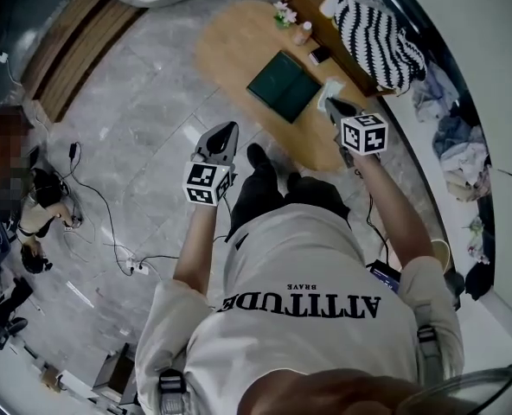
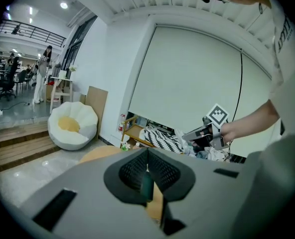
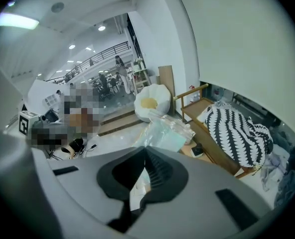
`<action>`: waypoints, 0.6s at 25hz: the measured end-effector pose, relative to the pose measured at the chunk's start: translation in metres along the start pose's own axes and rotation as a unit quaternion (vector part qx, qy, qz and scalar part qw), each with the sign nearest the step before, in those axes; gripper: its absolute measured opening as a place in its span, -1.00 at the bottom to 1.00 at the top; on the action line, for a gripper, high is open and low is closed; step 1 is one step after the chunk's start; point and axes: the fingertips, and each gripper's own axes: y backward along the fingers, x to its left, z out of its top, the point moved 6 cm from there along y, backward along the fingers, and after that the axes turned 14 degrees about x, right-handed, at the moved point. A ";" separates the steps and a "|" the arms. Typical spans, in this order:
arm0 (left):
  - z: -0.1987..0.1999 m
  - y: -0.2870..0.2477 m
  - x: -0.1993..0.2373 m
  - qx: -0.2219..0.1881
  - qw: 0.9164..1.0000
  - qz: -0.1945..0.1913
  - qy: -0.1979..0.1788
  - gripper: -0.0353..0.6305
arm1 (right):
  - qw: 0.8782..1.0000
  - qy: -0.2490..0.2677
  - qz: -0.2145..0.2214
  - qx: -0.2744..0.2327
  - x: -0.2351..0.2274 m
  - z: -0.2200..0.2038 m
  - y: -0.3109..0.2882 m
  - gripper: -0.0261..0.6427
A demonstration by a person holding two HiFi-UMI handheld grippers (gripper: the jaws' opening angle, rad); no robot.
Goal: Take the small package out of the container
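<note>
Your white printed T-shirt point(image 1: 308, 266) fills the foreground, and the lift-out step looks done.
Beyond it, the oval wooden table point(image 1: 230, 46) bears the dark green square container point(image 1: 282, 86). Your right gripper point(image 1: 329, 104) pinches the small clear plastic package point(image 1: 330, 88), held above the table beside the container. Your left gripper point(image 1: 227, 131) is pressed together, empty. Next, I judge: set the package down.

small package point(image 3: 168, 133): clear glossy plastic film, crinkled. table point(image 1: 230, 54): smooth wood. floor point(image 1: 152, 111): glossy stone tiles. striped throw point(image 1: 377, 28): knitted cloth.
</note>
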 end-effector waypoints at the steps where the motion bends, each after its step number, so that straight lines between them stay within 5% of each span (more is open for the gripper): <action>1: 0.000 0.004 -0.006 -0.003 1.000 0.003 0.002 -0.82 | 1.000 0.003 0.002 -0.006 0.001 -0.003 0.009 -0.86; 15: -0.023 0.055 -0.129 -0.046 0.998 0.044 0.013 -0.82 | 0.995 0.072 0.029 -0.062 0.002 -0.079 0.120 -0.86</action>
